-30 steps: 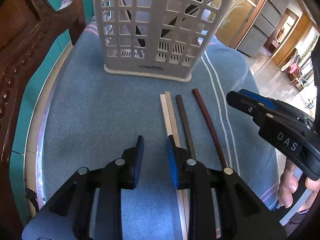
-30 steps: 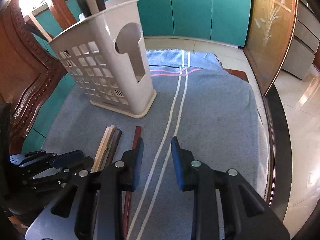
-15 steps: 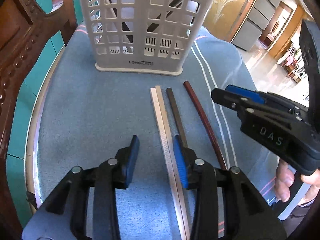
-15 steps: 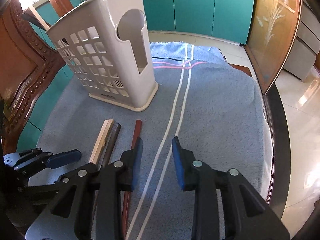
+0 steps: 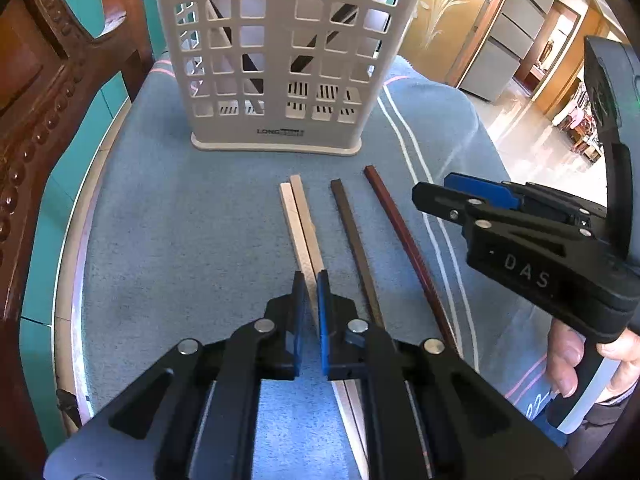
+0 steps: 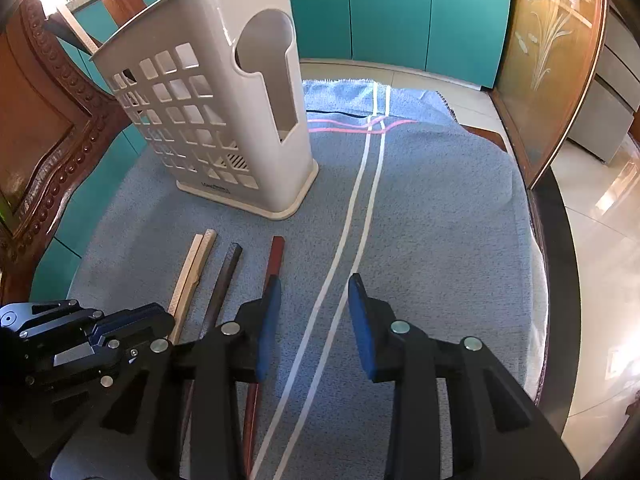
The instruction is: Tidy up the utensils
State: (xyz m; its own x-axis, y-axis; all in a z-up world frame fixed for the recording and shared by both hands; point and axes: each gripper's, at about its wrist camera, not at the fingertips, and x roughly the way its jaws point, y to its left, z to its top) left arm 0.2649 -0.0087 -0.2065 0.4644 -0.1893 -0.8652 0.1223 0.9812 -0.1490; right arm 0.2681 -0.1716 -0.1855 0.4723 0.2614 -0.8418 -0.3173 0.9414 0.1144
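Kitchen setting: teal cupboards (image 6: 392, 12) behind, carved wooden chair (image 5: 36, 128) at the side, and a worktop spread with a blue towel (image 6: 432, 216).

Item 1: white slotted holder (image 5: 276, 52), upright at the far end of the towel, with dark utensils already leaning inside it.

Item 2: four chopsticks lying flat on the towel, between the holder and your grippers, all with their long axis running from you toward the holder. From your left: a pale pair (image 5: 298, 216) lying side by side and touching, a dark brown stick (image 5: 352, 228), and a reddish stick (image 5: 394, 220) nearest the white stripes.

Item 3: left gripper (image 5: 311, 292). Your jaws are pressed together on the pale pair, pinching it partway along its length, with the far ends pointing at the holder's base. Whether both pale sticks are caught or only one cannot be told.

Item 4: right gripper (image 6: 310, 296). Your jaws are opening with nothing between them; it hangs over the white stripes, its left finger just beside the reddish stick.

Judgement: the left hand has the nearer claim on the pale pair, which lies directly ahead along its fingers. Lifting will likely need the sticks tipped upright before they can drop into the holder. The reddish stick falls naturally to your right hand.
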